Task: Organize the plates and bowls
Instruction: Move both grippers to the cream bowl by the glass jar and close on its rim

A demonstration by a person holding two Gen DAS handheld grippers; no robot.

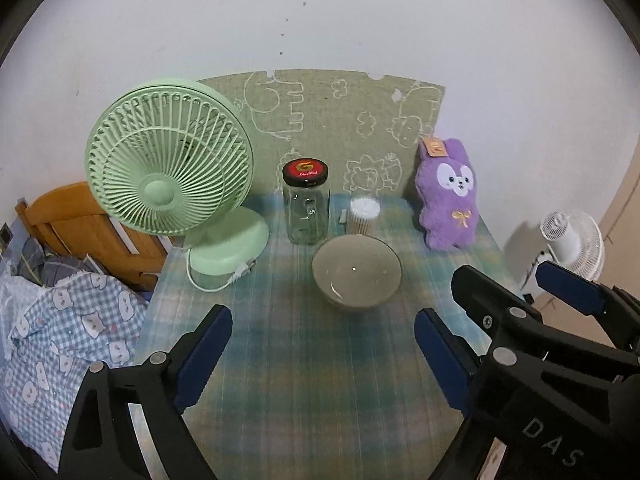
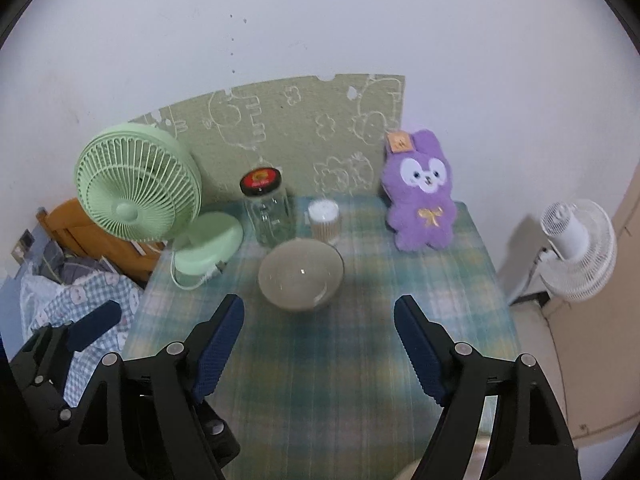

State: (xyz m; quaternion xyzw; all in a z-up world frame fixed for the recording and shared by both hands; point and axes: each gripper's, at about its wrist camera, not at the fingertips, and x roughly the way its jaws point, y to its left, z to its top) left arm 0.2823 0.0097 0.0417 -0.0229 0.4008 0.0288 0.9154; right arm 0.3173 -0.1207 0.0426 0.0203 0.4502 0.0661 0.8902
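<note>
A clear glass bowl (image 1: 356,274) stands upright on the plaid tablecloth near the table's middle; it also shows in the right wrist view (image 2: 301,274). My left gripper (image 1: 322,330) is open and empty, held above the table in front of the bowl. My right gripper (image 2: 319,320) is open and empty, also just in front of the bowl. The right gripper shows in the left wrist view (image 1: 532,284) at the right, open. One finger of the left gripper shows at the left of the right wrist view (image 2: 94,324). No plate is in view.
Behind the bowl stand a glass jar with a black lid (image 1: 306,206), a tub of cotton swabs (image 1: 363,216), a green desk fan (image 1: 172,168) with its cord, and a purple plush rabbit (image 1: 450,196). A bed (image 1: 60,320) lies left; a white fan (image 2: 576,248) stands right.
</note>
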